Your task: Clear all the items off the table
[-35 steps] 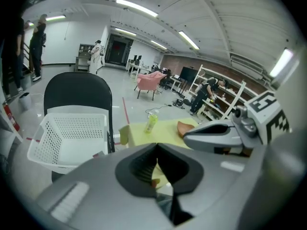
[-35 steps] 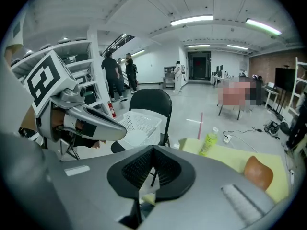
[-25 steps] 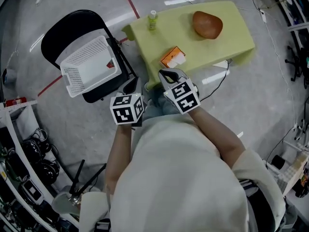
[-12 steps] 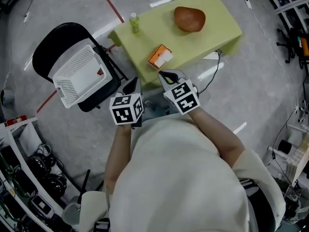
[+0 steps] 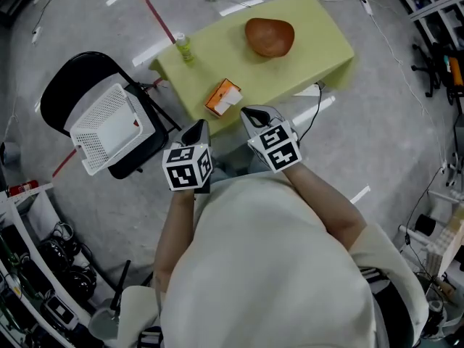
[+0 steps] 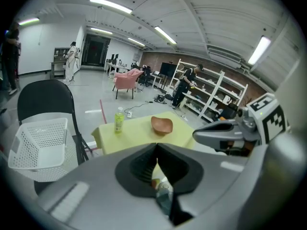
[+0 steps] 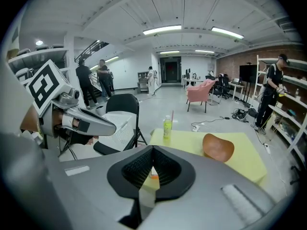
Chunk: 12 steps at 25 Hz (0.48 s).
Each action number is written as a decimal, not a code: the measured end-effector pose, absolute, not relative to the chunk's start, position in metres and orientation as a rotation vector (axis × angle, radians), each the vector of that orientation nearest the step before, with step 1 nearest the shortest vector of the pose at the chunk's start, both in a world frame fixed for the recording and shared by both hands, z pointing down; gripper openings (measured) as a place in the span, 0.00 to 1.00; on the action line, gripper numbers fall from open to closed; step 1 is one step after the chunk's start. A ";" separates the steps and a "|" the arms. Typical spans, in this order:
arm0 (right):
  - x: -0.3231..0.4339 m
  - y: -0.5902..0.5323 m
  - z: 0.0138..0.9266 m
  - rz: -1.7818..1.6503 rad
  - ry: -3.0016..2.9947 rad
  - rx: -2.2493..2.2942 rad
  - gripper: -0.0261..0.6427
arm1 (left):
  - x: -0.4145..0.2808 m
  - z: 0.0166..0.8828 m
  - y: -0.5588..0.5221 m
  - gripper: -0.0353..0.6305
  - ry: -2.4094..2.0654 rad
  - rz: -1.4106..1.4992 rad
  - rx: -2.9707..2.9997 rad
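The low yellow-green table (image 5: 312,49) now sits further left; my left gripper (image 5: 198,127) and right gripper (image 5: 251,112), clenched empty, have cleared nothing.

I see a yellow-green table (image 5: 312,49), a reddish-brown bowl (image 5: 270,36), a pale green bottle (image 5: 183,48), an orange-and-white box (image 5: 222,97), a white mesh-patterned basket (image 5: 109,125), a black chair (image 5: 64,93), and black-and-white square markers on my left gripper (image 5: 199,127) and right gripper (image 5: 252,112).
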State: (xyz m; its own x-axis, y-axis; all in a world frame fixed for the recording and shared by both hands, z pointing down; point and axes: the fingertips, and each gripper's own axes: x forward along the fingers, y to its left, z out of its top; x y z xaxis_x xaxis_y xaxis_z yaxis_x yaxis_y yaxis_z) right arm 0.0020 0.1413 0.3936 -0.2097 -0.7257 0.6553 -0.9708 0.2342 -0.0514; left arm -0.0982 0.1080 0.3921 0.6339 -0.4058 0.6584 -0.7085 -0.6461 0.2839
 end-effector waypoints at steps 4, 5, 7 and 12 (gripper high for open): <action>0.047 0.138 0.391 0.622 -2.011 1.536 0.04 | -0.065 0.396 0.104 0.07 -0.904 0.744 2.296; 0.058 0.138 0.391 0.617 -2.012 1.534 0.04 | -0.055 0.396 0.103 0.07 -0.911 0.741 2.292; 0.080 0.137 0.390 0.612 -2.011 1.531 0.04 | -0.035 0.396 0.102 0.07 -0.918 0.737 2.292; 0.130 0.133 0.392 0.616 -2.017 1.529 0.04 | 0.015 0.397 0.098 0.07 -0.924 0.736 2.297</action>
State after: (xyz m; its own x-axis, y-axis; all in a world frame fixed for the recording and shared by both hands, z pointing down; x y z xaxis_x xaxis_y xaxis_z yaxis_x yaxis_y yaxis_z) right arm 0.1297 0.1329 0.3919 -0.2189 -0.7240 0.6541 -0.9660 0.2554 -0.0406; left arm 0.0155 0.0981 0.3970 0.6134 -0.4366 0.6581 -0.7388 -0.6116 0.2829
